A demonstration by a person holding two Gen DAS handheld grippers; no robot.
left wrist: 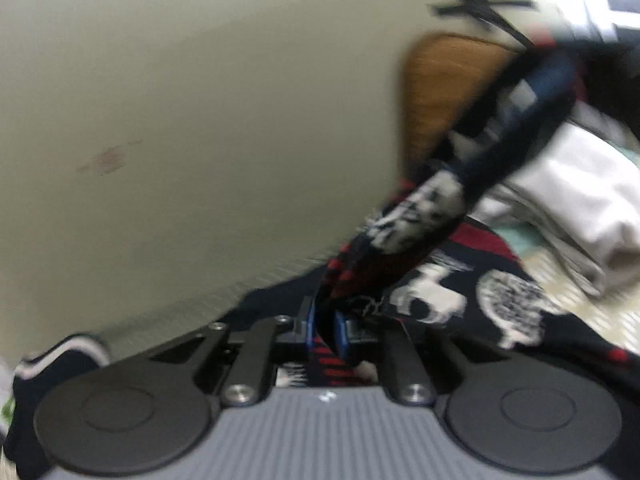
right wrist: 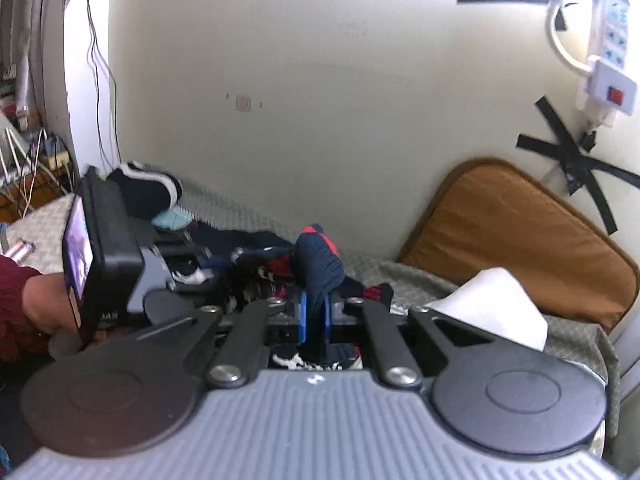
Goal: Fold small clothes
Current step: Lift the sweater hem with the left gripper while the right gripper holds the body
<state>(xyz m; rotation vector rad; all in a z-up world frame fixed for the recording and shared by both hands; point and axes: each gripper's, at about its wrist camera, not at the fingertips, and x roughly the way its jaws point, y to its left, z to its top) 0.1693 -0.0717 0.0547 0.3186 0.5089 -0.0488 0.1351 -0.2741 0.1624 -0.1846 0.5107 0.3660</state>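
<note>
I have both the left hand-held gripper point(left wrist: 325, 330) and right hand-held gripper point(right wrist: 315, 316) clamped on soft, skull-printed navy garment point(left wrist: 452, 296) over the bed point(right wrist: 256, 216).

Tongs: two are showing, left tongs point(left wrist: 325, 330) and right tongs point(right wrist: 315, 316)
Patterned garment point(left wrist: 460, 292): one
Brown cushion point(right wrist: 516, 240): one
White folded cloth point(left wrist: 584, 200): one
Power strip point(right wrist: 610, 40): one

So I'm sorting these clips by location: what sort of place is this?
Most likely a bedroom at home. The clothes lie on a bed with a checked cover, a brown cushion leans against the wall, and a power strip hangs on the wall above it.
</note>
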